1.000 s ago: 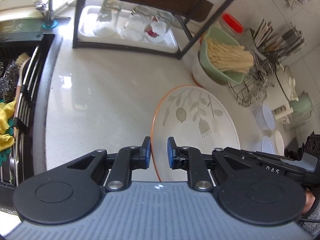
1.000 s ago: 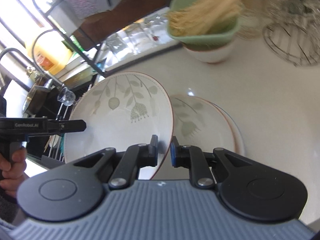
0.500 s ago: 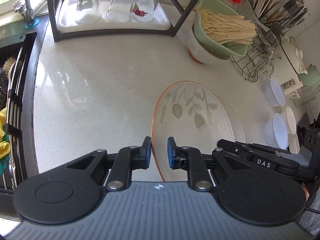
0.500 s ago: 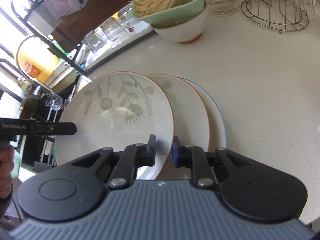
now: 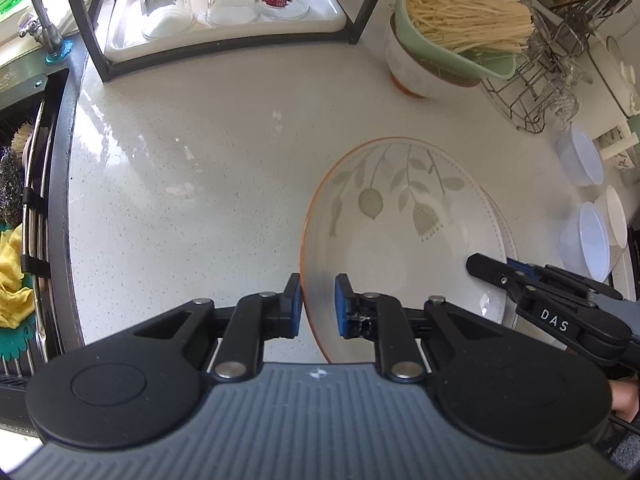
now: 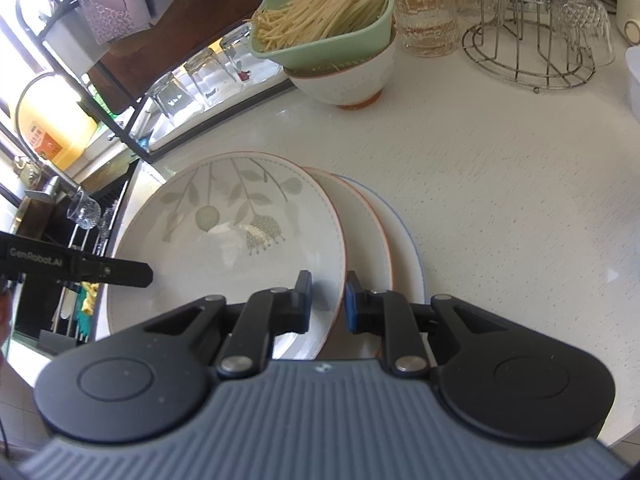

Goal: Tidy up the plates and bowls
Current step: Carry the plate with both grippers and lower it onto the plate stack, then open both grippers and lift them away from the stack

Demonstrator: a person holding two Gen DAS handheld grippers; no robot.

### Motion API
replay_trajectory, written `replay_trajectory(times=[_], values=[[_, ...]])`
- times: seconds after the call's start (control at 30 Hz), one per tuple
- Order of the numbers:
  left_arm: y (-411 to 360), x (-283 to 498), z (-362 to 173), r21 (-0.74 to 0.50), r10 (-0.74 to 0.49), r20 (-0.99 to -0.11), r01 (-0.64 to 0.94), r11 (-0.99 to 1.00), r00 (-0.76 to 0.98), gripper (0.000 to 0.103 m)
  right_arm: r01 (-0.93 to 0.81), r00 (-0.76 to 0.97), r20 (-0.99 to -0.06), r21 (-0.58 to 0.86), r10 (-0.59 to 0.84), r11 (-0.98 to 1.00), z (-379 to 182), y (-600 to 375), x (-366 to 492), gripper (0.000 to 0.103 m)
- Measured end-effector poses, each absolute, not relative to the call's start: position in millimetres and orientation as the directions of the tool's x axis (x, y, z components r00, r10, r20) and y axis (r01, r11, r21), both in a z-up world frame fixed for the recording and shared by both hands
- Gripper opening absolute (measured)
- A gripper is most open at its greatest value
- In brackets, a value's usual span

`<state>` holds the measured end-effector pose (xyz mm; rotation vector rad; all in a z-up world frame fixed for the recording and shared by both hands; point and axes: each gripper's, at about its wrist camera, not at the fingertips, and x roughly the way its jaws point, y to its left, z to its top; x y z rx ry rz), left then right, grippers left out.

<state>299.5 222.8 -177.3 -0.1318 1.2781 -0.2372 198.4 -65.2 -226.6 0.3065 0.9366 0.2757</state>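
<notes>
Both the left gripper and right gripper, closed on the rim of the leaf-patterned ceramic plate, have lowered it nearer the two stacked plates, so stacking is almost done

Leaf-patterned plate tilted, orange-rimmed, overlapping second orange-rimmed plate and blue-rimmed plate on counter.

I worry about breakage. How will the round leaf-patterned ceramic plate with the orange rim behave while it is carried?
The leaf-patterned plate looks rigid and glazed, so probably slippery in the pads. The left gripper and right gripper hold only opposite rim edges, so it may tilt. It likely chips if it knocks the plates below.
</notes>
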Motion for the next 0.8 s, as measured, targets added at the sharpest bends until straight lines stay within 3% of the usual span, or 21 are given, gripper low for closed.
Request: replay_trajectory(times=[0.23, 0.4, 0.8], values=[[220.3, 304.0, -179.5, -0.231, -0.241, -0.935, 0.068, 0.971, 0.26, 0.02, -0.083, 0.584, -0.75, 0.325, 0.31, 0.942, -223.7, -61.0, 196.1, 0.021], [235.0, 300.7, -173.3, -0.307, -0.3, -0.917, 0.017, 0.952, 0.263, 0.02, -0.096, 0.586, -0.755, 0.297, 0.295, 0.95, -222.7, -58.6, 194.5, 0.021], [236.0, 274.8, -157.4, -0.295, -0.281, -0.889, 0.018, 0.955, 0.362, 0.02, -0.092, 0.594, -0.769, 0.229, 0.238, 0.969, -217.8, -52.4, 190.9, 0.018]])
